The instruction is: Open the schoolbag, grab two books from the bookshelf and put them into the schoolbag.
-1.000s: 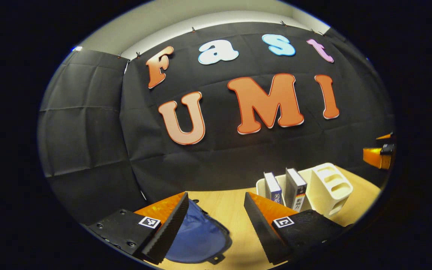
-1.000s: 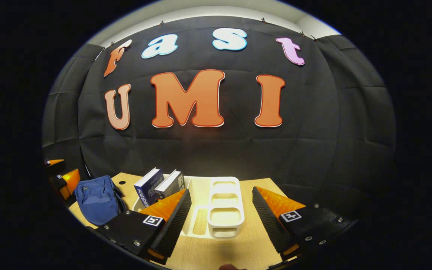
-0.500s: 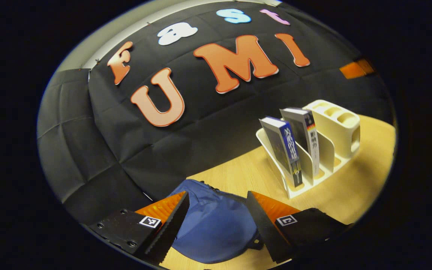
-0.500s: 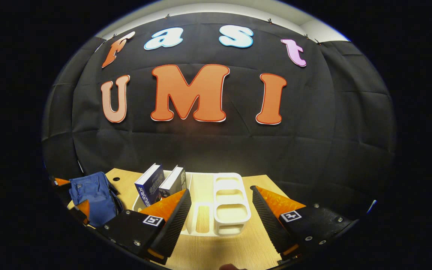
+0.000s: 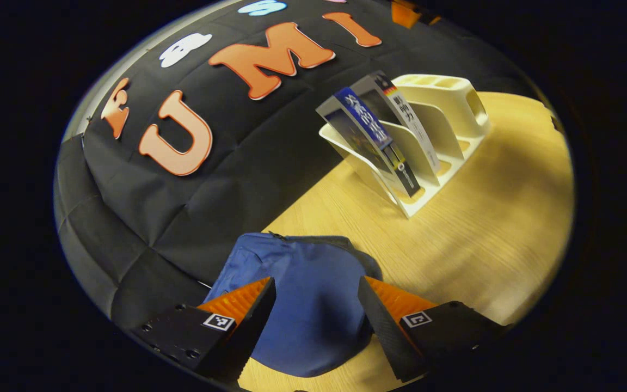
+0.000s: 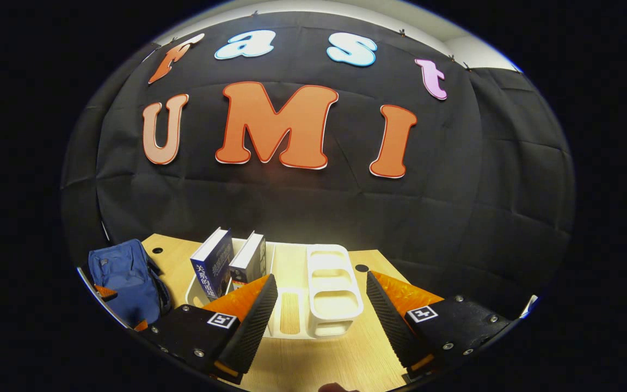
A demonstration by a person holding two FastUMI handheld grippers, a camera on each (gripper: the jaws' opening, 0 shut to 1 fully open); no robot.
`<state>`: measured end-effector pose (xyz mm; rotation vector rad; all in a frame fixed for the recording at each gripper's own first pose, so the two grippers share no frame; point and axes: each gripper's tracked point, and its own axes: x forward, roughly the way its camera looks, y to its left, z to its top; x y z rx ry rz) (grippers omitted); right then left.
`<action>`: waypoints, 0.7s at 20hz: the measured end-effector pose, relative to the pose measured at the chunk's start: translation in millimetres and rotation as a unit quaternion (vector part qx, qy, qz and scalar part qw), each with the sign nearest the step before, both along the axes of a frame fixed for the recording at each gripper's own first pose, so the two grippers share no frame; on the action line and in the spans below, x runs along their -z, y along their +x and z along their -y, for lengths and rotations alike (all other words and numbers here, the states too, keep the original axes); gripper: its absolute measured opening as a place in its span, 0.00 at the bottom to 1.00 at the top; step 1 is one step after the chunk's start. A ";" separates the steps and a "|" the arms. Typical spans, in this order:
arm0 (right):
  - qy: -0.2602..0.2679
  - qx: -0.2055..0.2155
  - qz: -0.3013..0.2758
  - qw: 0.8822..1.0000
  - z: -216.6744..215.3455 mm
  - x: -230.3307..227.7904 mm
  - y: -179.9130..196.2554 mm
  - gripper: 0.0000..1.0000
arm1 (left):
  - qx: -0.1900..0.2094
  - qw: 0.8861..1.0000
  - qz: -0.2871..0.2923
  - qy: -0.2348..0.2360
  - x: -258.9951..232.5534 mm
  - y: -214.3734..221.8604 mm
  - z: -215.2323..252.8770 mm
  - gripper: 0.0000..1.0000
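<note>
Table [image 5: 487, 228]: bookshelf [image 5: 444, 136] beside schoolbag [image 5: 308, 294]

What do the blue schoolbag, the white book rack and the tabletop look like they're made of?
Blue schoolbag: soft matte woven fabric, probably nylon or polyester, since it slumps and creases.
White book rack: moulded plastic, smooth with a slight sheen, rounded cut-outs and thin one-piece dividers.
Light tabletop: fine straight wood grain with a satin finish; could be laminate or veneer rather than solid wood, which the look leaves open.
</note>
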<state>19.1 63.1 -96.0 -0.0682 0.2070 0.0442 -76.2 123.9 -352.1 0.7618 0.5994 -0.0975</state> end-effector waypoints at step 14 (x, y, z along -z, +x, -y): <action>0.007 -0.010 -0.002 1.000 -22.1 0.3 15.5 0.97 | -0.051 0.996 -0.055 0.038 44.3 -9.1 -30.3 0.97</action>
